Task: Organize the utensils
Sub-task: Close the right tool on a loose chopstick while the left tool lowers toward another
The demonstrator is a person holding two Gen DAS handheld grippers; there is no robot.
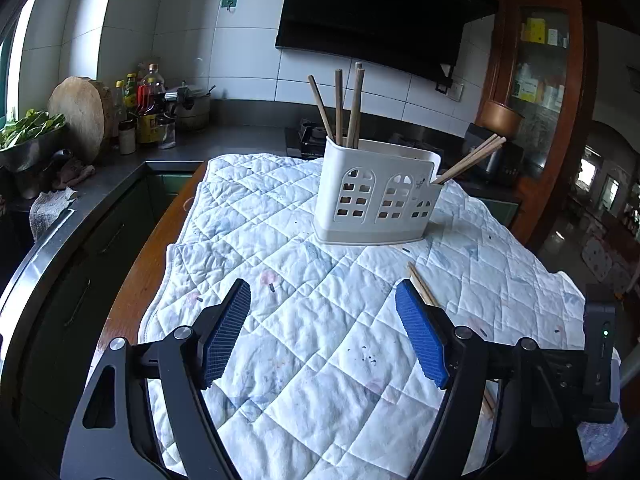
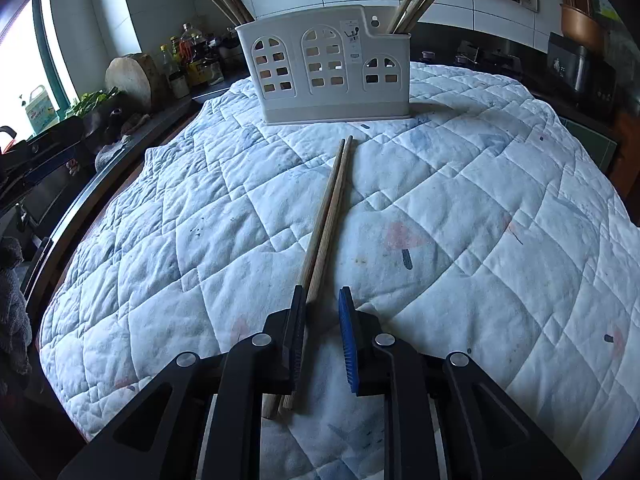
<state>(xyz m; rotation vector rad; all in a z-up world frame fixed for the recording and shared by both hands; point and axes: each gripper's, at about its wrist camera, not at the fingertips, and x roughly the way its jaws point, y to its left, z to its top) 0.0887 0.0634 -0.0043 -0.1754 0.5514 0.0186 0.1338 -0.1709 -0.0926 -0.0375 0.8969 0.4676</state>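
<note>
A white utensil holder with arched cut-outs stands on the quilted cloth. It also shows in the right wrist view. Several wooden chopsticks stand in its left end and its right end. A pair of chopsticks lies on the cloth, pointing toward the holder. My right gripper is part closed around their near end, the left finger touching them, a gap at the right pad. My left gripper is open and empty above the cloth. The pair's tip shows beside its right finger.
A dark counter runs behind and left, with bottles, a round wooden board, a bowl of greens and a pot. The table's wooden edge is at left. A wooden cabinet stands at right.
</note>
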